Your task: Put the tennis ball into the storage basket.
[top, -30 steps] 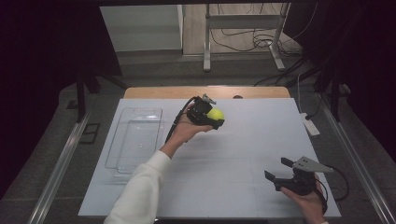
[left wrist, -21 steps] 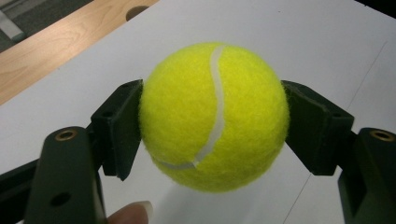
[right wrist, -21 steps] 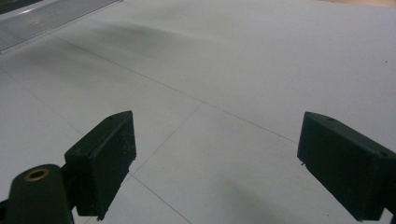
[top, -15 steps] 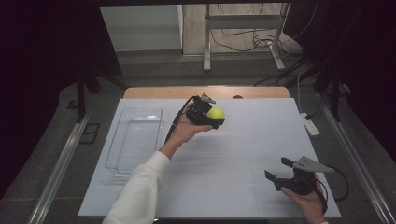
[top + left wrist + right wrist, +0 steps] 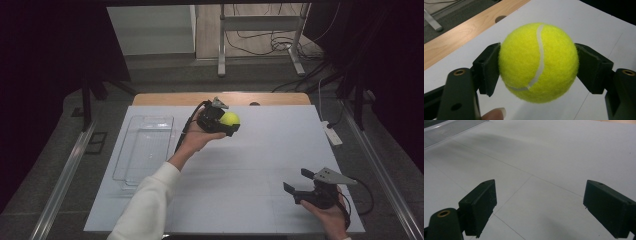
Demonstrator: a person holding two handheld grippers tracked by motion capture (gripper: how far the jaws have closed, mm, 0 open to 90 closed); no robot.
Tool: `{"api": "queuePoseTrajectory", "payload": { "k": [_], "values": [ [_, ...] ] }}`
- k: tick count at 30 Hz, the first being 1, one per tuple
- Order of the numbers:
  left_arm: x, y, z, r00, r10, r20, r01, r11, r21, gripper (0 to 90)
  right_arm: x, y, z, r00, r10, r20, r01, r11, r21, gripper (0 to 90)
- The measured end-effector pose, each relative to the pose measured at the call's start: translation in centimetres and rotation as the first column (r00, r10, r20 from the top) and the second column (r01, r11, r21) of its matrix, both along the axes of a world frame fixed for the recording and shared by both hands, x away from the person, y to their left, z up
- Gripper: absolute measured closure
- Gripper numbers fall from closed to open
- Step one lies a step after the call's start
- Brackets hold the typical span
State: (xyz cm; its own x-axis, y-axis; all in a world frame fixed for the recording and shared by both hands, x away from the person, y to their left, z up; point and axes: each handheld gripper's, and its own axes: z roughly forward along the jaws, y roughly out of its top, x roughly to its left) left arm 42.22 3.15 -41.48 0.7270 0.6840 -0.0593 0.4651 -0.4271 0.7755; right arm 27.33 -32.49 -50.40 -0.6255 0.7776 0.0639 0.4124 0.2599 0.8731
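nearest, the right gripper sits low over the white table at its near right, jaws spread on nothing. farther back, the left gripper pinches a yellow tennis ball between its jaws, near the table's far edge.

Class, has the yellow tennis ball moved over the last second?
No. The fuzzy yellow tennis ball, clamped in the left tool, sits equally near the wooden table edge.

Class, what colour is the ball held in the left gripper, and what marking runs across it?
The tennis ball is bright yellow with a curved white seam, clearest in the left gripper view.
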Motion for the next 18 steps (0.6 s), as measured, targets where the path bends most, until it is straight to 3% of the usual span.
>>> {"api": "queuePoseTrajectory", "payload": {
  "k": [18],
  "values": [
    [-1.1,1.2,1.5,0.9987,0.009,0.049,-0.007,0.9993,-0.037,27.6,0.0,0.0,0.0,1.0,-0.003,0.003,0.003,1.0,-0.006,11.7]
  ]
}}
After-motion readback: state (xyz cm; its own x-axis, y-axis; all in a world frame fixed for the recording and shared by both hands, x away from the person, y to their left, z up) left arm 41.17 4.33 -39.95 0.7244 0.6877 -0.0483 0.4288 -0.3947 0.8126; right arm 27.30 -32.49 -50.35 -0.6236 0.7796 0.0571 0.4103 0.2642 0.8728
